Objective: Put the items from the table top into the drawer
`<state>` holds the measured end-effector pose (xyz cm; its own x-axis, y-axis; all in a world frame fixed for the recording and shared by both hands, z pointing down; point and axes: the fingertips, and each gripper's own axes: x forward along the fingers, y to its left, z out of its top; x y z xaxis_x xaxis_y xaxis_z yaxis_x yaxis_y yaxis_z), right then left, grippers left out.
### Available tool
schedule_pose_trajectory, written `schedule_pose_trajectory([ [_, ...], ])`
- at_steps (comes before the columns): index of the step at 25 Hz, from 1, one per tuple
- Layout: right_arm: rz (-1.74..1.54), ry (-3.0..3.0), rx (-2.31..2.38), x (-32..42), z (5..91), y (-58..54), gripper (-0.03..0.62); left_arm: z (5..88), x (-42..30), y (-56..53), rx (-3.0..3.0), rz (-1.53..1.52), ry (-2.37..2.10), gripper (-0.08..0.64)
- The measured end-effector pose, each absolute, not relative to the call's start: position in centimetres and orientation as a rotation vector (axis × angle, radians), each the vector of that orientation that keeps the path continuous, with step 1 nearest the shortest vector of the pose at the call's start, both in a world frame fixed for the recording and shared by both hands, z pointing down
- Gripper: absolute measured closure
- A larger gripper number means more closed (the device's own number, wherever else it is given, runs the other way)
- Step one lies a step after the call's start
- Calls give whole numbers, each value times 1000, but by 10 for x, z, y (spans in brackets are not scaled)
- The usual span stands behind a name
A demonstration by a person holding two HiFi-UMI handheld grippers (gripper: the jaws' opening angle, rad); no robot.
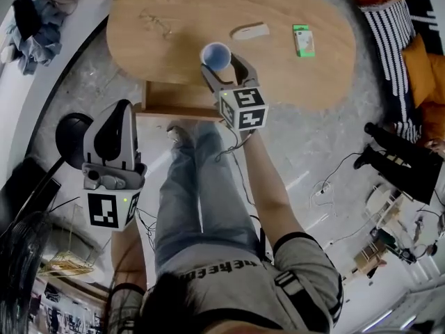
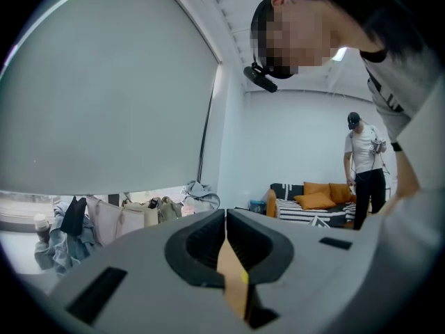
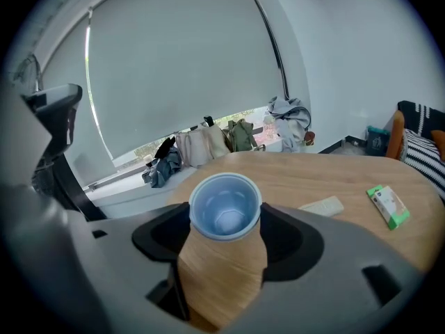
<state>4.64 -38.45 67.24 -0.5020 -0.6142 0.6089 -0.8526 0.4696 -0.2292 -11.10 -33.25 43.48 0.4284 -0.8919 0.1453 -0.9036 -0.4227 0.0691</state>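
Note:
A pale blue cup (image 1: 216, 54) sits upright between the jaws of my right gripper (image 1: 221, 61), which is shut on its sides, just above the near edge of the oval wooden table (image 1: 174, 47). The right gripper view looks down into the empty cup (image 3: 224, 206) held in that gripper (image 3: 226, 218). On the table lie a pale flat remote-like item (image 1: 249, 31), a green-and-white box (image 1: 303, 40) and a thin wire-framed thing (image 1: 156, 25). A wooden drawer (image 1: 177, 99) juts out under the table's near edge. My left gripper (image 1: 122, 110) is shut and empty, left of the drawer, off the table.
The person's legs (image 1: 198, 186) stand right below the drawer. A sofa with striped and orange cushions (image 1: 407, 40) is at the right, cables (image 1: 327, 186) trail on the floor, clothes (image 1: 35, 26) are heaped at the far left. Another person (image 2: 365, 169) stands by the sofa.

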Motion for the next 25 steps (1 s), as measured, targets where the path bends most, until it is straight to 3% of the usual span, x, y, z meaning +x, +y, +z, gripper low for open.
schedule_pose_trajectory([
  [25,766,-2127,1093,16,774,-246,278,466,-121,-279,2600,139,-1471,548],
])
